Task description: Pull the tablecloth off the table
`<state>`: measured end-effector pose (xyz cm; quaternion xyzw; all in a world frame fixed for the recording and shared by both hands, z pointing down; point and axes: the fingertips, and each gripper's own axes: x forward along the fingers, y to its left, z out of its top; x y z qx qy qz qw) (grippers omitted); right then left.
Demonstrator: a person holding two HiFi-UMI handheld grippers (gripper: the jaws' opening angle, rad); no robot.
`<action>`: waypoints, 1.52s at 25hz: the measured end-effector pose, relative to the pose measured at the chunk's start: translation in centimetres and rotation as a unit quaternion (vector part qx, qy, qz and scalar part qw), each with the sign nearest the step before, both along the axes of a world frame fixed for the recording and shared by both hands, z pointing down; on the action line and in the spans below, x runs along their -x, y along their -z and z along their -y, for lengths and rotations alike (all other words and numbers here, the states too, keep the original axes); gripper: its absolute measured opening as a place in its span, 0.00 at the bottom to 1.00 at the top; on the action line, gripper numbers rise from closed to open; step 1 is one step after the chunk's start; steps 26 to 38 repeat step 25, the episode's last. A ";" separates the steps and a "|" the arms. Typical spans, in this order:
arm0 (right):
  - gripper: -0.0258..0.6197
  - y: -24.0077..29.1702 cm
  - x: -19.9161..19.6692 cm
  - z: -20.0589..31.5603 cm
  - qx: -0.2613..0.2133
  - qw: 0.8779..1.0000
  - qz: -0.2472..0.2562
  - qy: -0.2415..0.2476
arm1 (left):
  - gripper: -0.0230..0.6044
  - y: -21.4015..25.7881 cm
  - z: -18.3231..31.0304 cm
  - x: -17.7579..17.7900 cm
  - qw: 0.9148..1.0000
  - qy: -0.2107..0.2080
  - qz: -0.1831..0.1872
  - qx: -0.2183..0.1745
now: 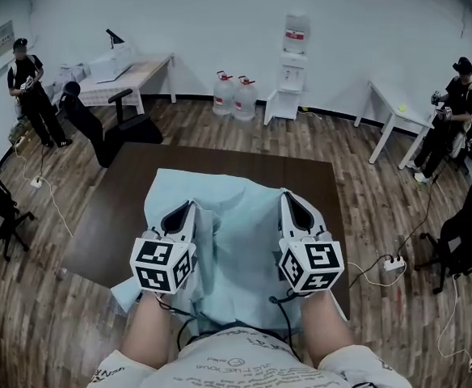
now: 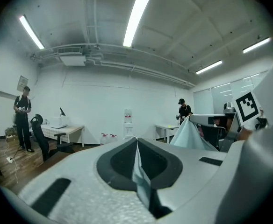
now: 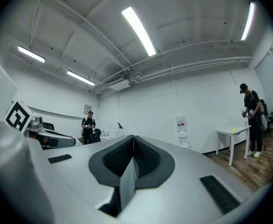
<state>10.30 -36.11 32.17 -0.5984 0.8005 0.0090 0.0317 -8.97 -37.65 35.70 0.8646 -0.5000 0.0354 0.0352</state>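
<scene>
A pale blue tablecloth (image 1: 244, 241) lies crumpled on the near half of a dark brown table (image 1: 115, 217), its near edge lifted. My left gripper (image 1: 190, 205) and right gripper (image 1: 285, 194) are raised side by side over it, each shut on a fold of the cloth. In the left gripper view a strip of cloth (image 2: 140, 171) is pinched between the closed jaws of the left gripper (image 2: 136, 138), and more cloth (image 2: 190, 136) hangs from the other gripper at right. In the right gripper view a cloth fold (image 3: 127, 181) sits in the shut jaws of the right gripper (image 3: 133, 136).
The table's far half is bare wood. A person (image 1: 30, 87) stands at the left and another (image 1: 454, 107) at the right by a white table (image 1: 398, 111). Office chairs (image 1: 99, 128), a water dispenser (image 1: 294, 55), water jugs (image 1: 234, 95) and a floor power strip (image 1: 394, 263) surround it.
</scene>
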 end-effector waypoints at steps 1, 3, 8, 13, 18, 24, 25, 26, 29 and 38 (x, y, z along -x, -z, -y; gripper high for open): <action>0.06 0.2 0.0 -0.2 -0.002 1.000 0.002 0.000 | 0.05 0.3 -0.2 -0.2 1.000 -0.001 0.005 -0.004; 0.06 0.2 0.0 -0.6 -0.001 1.000 0.004 -0.001 | 0.05 0.3 -0.5 -0.4 1.000 -0.004 0.010 -0.007; 0.06 -0.7 -0.1 -0.7 0.012 1.000 0.008 -0.006 | 0.05 -0.3 -0.6 -0.5 1.000 -0.006 0.007 -0.001; 0.06 -1.4 0.2 -0.2 0.023 1.000 0.007 -0.008 | 0.05 -0.9 -0.2 -0.6 1.000 -0.011 0.007 0.003; 0.06 -2.3 0.2 0.4 0.034 0.999 0.007 -0.007 | 0.05 -1.8 0.0 -0.9 1.000 -0.011 0.011 0.008; 0.06 -2.4 1.4 0.4 0.036 0.999 0.006 -0.005 | 0.05 -2.0 0.0 -0.4 1.000 -0.012 0.010 0.011; 0.06 -2.4 1.6 0.4 0.037 0.999 0.006 -0.005 | 0.05 -2.1 0.0 -0.2 1.000 -0.012 0.011 0.011; 0.06 -2.4 1.6 0.4 0.037 0.999 0.006 -0.005 | 0.05 -2.1 0.0 -0.2 1.000 -0.012 0.011 0.011; 0.06 -2.4 1.6 0.4 0.037 0.999 0.006 -0.005 | 0.05 -2.1 0.0 -0.2 1.000 -0.012 0.011 0.011; 0.06 -2.4 1.6 0.4 0.037 0.999 0.006 -0.005 | 0.05 -2.1 0.0 -0.2 1.000 -0.012 0.011 0.011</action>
